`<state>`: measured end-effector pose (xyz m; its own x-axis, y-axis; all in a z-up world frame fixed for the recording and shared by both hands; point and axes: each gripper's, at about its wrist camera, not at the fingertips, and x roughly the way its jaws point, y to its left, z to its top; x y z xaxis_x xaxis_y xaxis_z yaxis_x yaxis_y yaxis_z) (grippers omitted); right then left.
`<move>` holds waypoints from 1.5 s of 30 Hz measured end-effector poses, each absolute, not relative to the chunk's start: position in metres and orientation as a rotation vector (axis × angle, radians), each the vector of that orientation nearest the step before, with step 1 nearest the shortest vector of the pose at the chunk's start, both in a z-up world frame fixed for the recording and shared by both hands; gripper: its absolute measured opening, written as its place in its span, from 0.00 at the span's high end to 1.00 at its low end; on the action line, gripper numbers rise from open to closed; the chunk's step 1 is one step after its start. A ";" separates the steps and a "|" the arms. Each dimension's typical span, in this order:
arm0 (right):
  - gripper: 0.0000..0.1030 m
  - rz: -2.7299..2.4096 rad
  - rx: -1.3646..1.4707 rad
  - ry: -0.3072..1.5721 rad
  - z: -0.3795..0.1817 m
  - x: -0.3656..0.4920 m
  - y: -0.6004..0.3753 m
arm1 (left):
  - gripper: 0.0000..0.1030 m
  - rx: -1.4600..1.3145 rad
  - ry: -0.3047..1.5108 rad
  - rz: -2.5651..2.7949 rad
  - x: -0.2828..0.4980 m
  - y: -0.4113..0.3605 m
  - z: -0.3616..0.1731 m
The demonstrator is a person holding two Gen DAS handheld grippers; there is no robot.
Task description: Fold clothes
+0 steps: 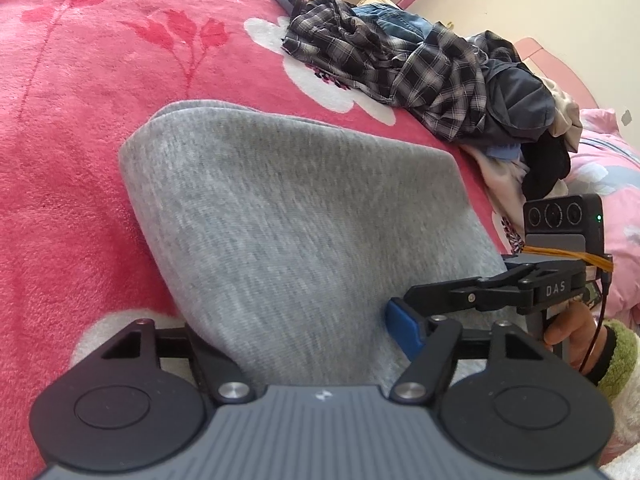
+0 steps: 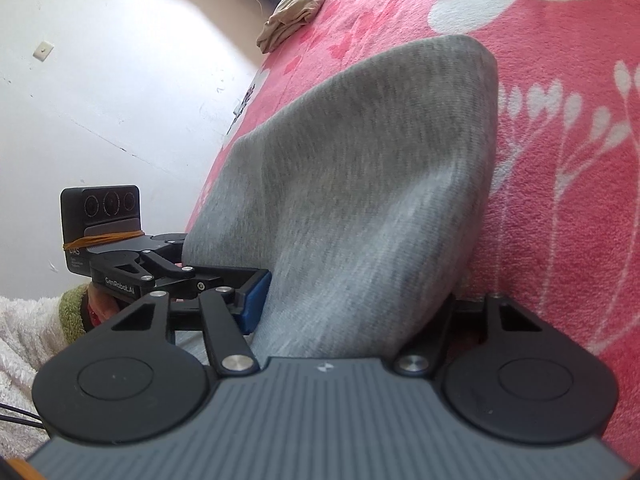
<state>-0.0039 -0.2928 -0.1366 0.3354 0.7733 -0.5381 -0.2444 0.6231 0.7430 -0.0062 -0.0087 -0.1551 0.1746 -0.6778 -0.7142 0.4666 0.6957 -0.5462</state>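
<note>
A folded grey knit garment [image 1: 280, 208] lies on the pink flowered blanket [image 1: 80, 140], and its near edge bulges up toward both cameras. My left gripper [image 1: 312, 340] has that edge between its jaws, with the cloth covering its fingertips. In the right wrist view its blue pad [image 2: 254, 304] presses the side of the grey garment [image 2: 360, 180]. My right gripper [image 2: 344, 332] straddles the same edge further right, fingertips also buried. Its blue pad [image 1: 402, 326] rests against the cloth in the left wrist view.
A heap of unfolded clothes [image 1: 420, 64], with a plaid shirt on top, sits at the far right of the bed. A beige folded garment [image 2: 300, 12] lies near the bed's far edge by the white wall [image 2: 100, 100]. A hand [image 1: 568, 332] in a fleecy sleeve holds the right gripper.
</note>
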 end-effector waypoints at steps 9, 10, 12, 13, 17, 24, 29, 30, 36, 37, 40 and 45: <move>0.50 0.712 0.645 0.999 -0.133 -0.007 -0.299 | 0.47 -0.230 1.127 -0.823 -0.010 -0.010 -0.143; 0.50 0.710 0.640 0.995 -0.131 -0.008 -0.299 | 0.48 -0.230 1.127 -0.824 -0.010 -0.010 -0.141; 0.51 0.706 0.632 0.989 -0.128 -0.008 -0.298 | 0.50 -0.230 1.125 -0.826 -0.010 -0.011 -0.138; 0.51 0.704 0.629 0.987 -0.126 -0.008 -0.298 | 0.51 -0.230 1.123 -0.827 -0.010 -0.011 -0.137; 0.51 0.694 0.618 0.979 -0.119 -0.009 -0.298 | 0.53 -0.225 1.119 -0.833 -0.011 -0.014 -0.130; 0.52 0.681 0.602 0.946 -0.105 -0.009 -0.300 | 0.54 -0.225 1.100 -0.852 -0.012 -0.016 -0.120; 0.52 0.664 0.586 0.951 -0.097 -0.009 -0.295 | 0.54 -0.226 1.099 -0.854 -0.012 -0.011 -0.115; 0.52 0.653 0.577 0.956 -0.095 -0.009 -0.291 | 0.54 -0.228 1.102 -0.855 -0.011 -0.007 -0.114; 0.49 0.582 0.459 0.990 -0.089 -0.020 -0.249 | 0.54 -0.226 1.175 -0.835 0.001 0.020 -0.134; 0.46 0.568 0.416 0.997 -0.093 -0.022 -0.241 | 0.54 -0.222 1.178 -0.828 0.002 0.022 -0.139; 0.34 0.518 0.314 1.000 -0.104 -0.028 -0.228 | 0.52 -0.208 1.157 -0.834 0.003 0.025 -0.145; 0.25 0.492 0.322 0.992 -0.098 -0.042 -0.246 | 0.47 -0.213 1.161 -0.842 0.006 0.031 -0.150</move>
